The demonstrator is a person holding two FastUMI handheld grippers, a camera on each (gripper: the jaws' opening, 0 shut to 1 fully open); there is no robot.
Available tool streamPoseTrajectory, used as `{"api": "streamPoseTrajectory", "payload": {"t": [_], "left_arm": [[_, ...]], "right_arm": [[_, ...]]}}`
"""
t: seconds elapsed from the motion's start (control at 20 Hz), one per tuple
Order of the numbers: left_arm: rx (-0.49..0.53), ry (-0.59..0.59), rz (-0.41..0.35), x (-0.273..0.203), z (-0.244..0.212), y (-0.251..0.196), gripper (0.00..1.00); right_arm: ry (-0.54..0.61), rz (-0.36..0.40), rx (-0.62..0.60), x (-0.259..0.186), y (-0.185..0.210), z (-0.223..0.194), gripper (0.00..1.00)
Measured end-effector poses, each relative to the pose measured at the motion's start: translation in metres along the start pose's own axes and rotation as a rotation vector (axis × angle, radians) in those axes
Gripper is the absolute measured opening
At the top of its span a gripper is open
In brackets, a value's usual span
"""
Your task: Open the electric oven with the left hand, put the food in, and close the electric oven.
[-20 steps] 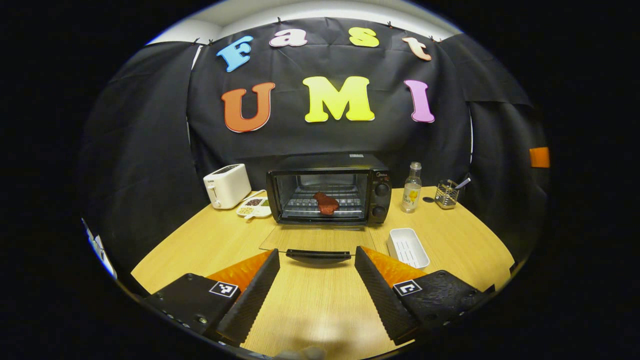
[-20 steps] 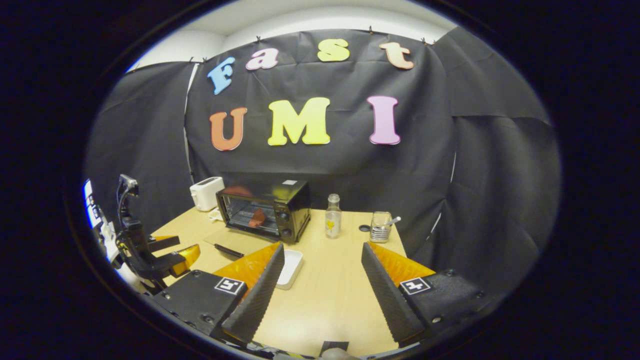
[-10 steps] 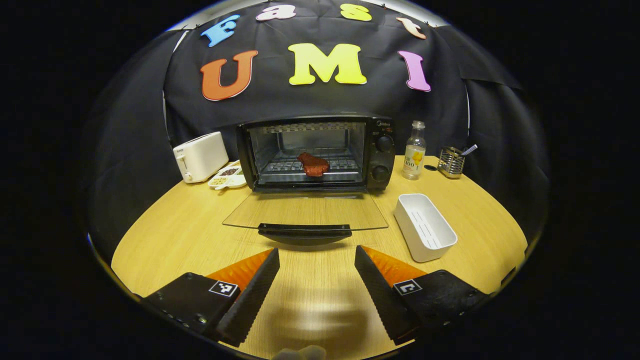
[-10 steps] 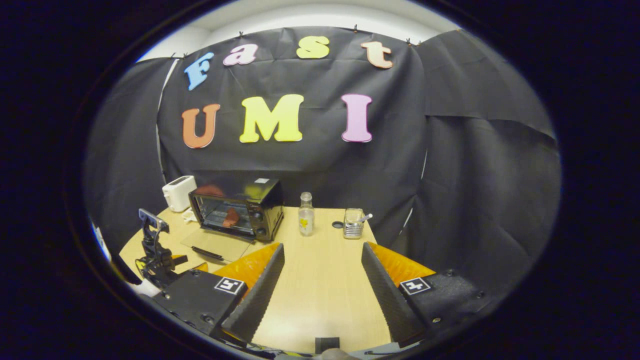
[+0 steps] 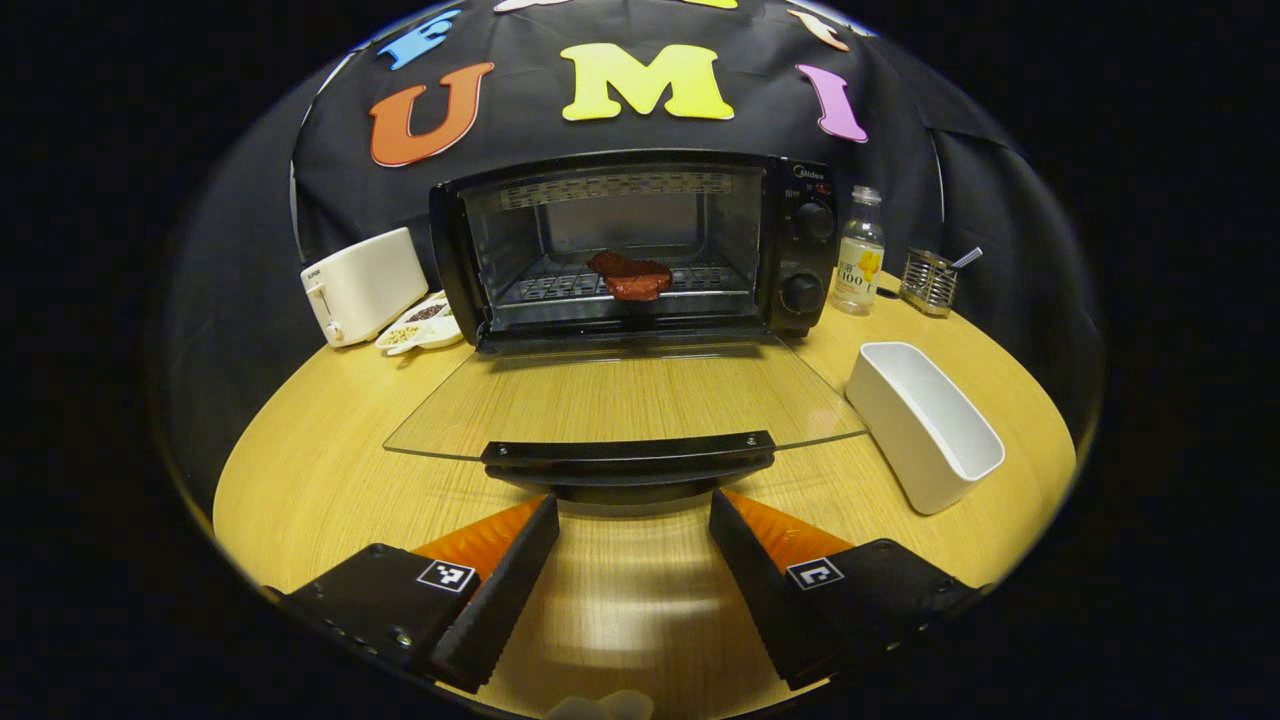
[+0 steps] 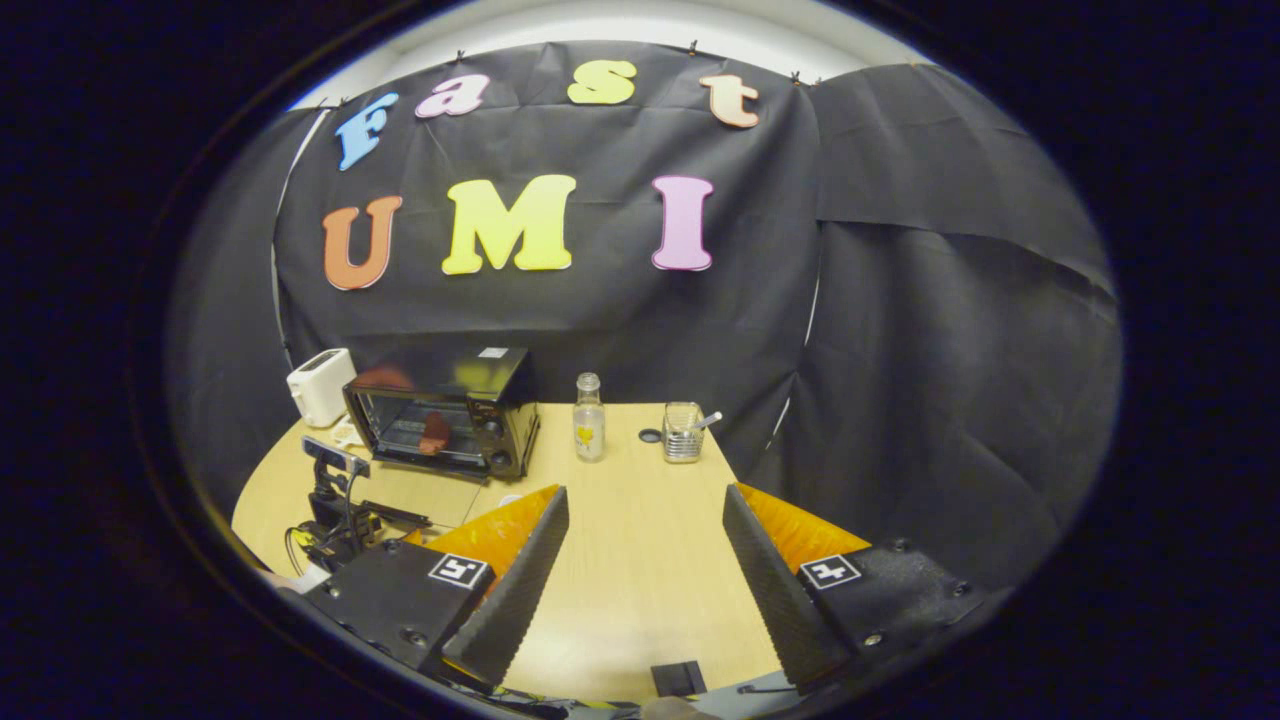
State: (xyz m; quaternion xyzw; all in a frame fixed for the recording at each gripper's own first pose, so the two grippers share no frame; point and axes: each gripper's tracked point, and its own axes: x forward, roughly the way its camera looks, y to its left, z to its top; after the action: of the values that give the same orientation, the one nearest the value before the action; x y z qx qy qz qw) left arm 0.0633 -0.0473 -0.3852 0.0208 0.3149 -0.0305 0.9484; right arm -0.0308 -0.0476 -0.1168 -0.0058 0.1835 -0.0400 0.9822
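Observation:
The black electric oven point(image 5: 630, 240) stands at the table's back with its glass door point(image 5: 620, 400) lying flat open. A red-brown piece of food point(image 5: 630, 277) rests on the rack inside. My left gripper point(image 5: 632, 506) is open and low over the table, its fingertips just short of the door's black handle point(image 5: 628, 458) and apart from it. My right gripper point(image 6: 645, 495) is open and holds nothing, over the table to the right of the oven point(image 6: 440, 410). The right gripper view also catches the left gripper point(image 6: 335, 500) in front of the open door.
A white toaster point(image 5: 362, 285) and a small seasoning dish point(image 5: 420, 330) sit left of the oven. To its right stand a bottle point(image 5: 858, 250) and a wire holder point(image 5: 930, 282). A white rectangular dish point(image 5: 925, 425) lies beside the door on the wooden table point(image 5: 300, 470).
My left gripper has moved forward and down, up close to the handle of the open door. The right gripper has swung right, so the oven sits farther left in its view.

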Motion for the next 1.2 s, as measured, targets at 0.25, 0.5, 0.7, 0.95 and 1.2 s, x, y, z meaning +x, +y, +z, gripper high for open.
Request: {"api": "streamPoseTrajectory", "payload": {"t": [0.25,0.5,0.7,0.95,1.2], "left_arm": [[0.004,0.011,0.001,0.002,0.003,0.002,0.96],[0.007,-0.005,-0.008,-0.007,0.017,0.004,0.97],[0.018,-0.053,-0.016,-0.017,0.043,0.006,0.97],[0.018,-0.122,-0.039,-0.028,0.085,0.005,0.97],[0.011,-0.159,-0.047,-0.023,0.115,0.007,0.96]], "right_arm": [[-0.004,-0.014,0.012,0.000,0.001,0.002,0.98],[-0.010,-0.017,0.025,-0.001,0.003,0.000,0.98],[-0.008,-0.019,0.048,-0.002,0.004,-0.006,0.96],[-0.022,-0.038,0.085,-0.010,0.000,-0.009,0.98],[-0.034,-0.066,0.119,-0.016,-0.007,-0.008,0.98]]}}
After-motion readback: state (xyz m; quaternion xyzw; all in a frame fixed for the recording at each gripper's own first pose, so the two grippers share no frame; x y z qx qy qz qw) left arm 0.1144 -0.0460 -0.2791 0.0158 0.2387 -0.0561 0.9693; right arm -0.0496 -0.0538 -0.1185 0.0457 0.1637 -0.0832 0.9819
